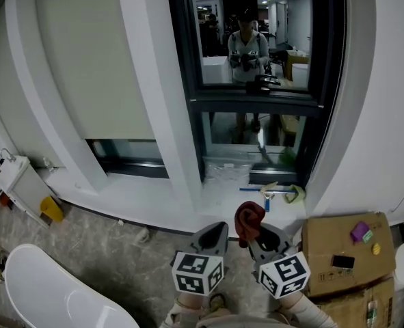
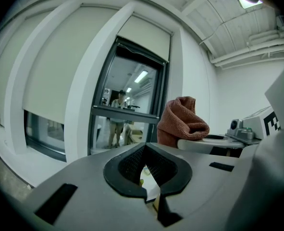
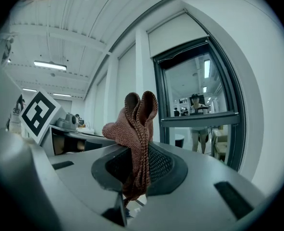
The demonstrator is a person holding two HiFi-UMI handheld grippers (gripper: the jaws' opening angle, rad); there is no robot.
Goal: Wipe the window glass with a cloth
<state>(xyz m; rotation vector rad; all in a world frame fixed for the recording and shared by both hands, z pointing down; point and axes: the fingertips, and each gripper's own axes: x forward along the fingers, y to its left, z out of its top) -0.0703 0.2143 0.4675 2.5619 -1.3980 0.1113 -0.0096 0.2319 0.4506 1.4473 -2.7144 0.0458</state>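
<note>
Clamping the rust-red cloth [image 1: 249, 219] in the right tool [image 1: 264, 240], pinching only its lower folds and leaving a loose bunch standing above the jaws, probably for meeting the window glass [image 1: 256, 39] with soft fabric rather than plastic. Holding it well short of the window glass and lower than it; judging by that, not yet wiping. Holding the left tool [image 1: 212, 236] just as far back from the window glass, jaws pressed together on nothing, likely idling as the spare.

Revealing the pinch itself only in the right gripper view, with fabric hanging down between the pads. Confirming the bare, closed left jaws only in the left gripper view. Taking in the sill [image 1: 222, 190] under the window glass only from the head view.
</note>
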